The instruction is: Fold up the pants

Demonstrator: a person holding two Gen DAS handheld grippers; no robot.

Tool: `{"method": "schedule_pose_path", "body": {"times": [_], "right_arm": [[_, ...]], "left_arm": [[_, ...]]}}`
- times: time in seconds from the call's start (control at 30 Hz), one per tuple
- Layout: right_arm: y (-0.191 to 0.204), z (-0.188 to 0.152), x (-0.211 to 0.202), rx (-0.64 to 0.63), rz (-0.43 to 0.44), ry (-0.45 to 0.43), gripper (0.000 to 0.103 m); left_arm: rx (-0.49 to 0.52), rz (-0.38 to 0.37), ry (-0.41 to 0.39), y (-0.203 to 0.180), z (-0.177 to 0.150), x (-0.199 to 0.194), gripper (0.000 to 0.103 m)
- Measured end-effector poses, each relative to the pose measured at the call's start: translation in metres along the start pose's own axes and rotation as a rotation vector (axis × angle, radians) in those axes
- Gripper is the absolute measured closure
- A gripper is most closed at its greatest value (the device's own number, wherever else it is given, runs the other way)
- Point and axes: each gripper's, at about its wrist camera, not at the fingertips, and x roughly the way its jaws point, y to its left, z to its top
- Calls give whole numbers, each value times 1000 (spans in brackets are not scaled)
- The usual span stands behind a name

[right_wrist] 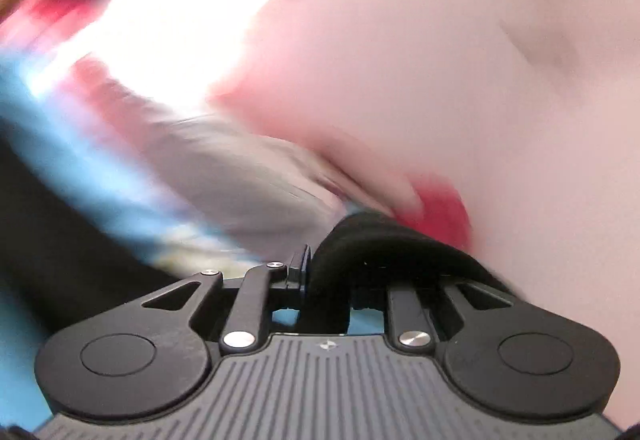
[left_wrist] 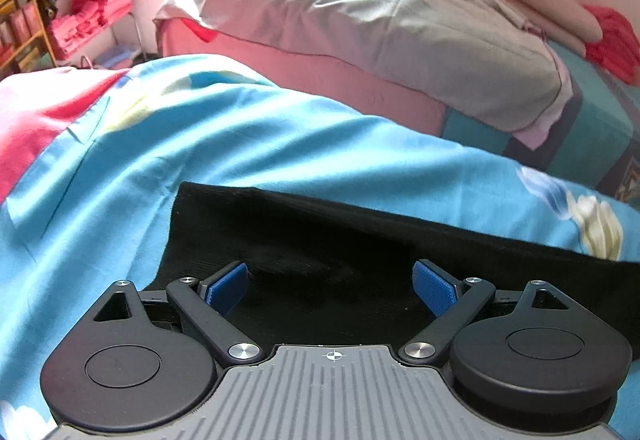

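Note:
Black pants (left_wrist: 320,240) lie flat on a blue floral bedsheet (left_wrist: 180,160). In the left wrist view my left gripper (left_wrist: 330,288) is open just above the pants, its blue pads (left_wrist: 226,286) spread wide with nothing between them. In the right wrist view my right gripper (right_wrist: 326,276) is shut on a bunched fold of the black pants (right_wrist: 372,244), lifted off the bed. That view is blurred by motion. More black cloth (right_wrist: 60,240) hangs at its left.
A grey pillow (left_wrist: 380,28) lies on pink bedding (left_wrist: 320,76) behind the pants. Red cloth (left_wrist: 612,40) lies at the far right by the pink wall. Shelves with pink folded clothes (left_wrist: 96,12) stand at the far left.

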Motion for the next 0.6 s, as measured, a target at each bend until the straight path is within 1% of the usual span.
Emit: {"method": "schedule_pose_path", "body": {"times": [0.03,0.07,0.1,0.13,0.17,0.2,0.27,0.3,0.37,0.43,0.47,0.53,0.57,0.6], "right_arm": [[28,-3,-2,-149,43,-5,83],[56,-10,-2,-315,87,11,84],[74,-16,-1,-423,120,33,84],[84,-20,0,-486,143,44,84],[84,-20,-1,-498,138,35,81],[81,-18,-1,-480,138,33,79],[69,-15,3,-416,163,68,78],[68,-16,4,-414,158,77,77],[68,-15,1,-411,153,91,71],[76,-11,-2,-422,138,93,70],[84,-7,-7,-449,142,83,69],[92,-13,-9,-525,142,47,69],[93,-14,-11,-532,135,45,66],[89,-11,-11,-504,134,57,62]], "left_arm": [[-5,-5,2,0,0,0,0],[-5,-7,7,-1,0,2,0],[-1,-9,15,-3,-1,3,0],[6,-9,20,-4,-2,4,0],[13,-7,23,-4,-4,5,0],[19,-7,25,-5,-6,5,0],[23,-11,28,-7,-9,5,0],[23,-14,29,-8,-10,5,0],[25,-26,22,-14,-10,4,0],[36,-47,7,-27,-10,2,0],[40,-66,2,-35,-9,2,0],[47,-115,1,-59,-8,5,0],[49,-131,0,-69,-9,6,0],[55,-152,1,-84,-11,10,0]]}}
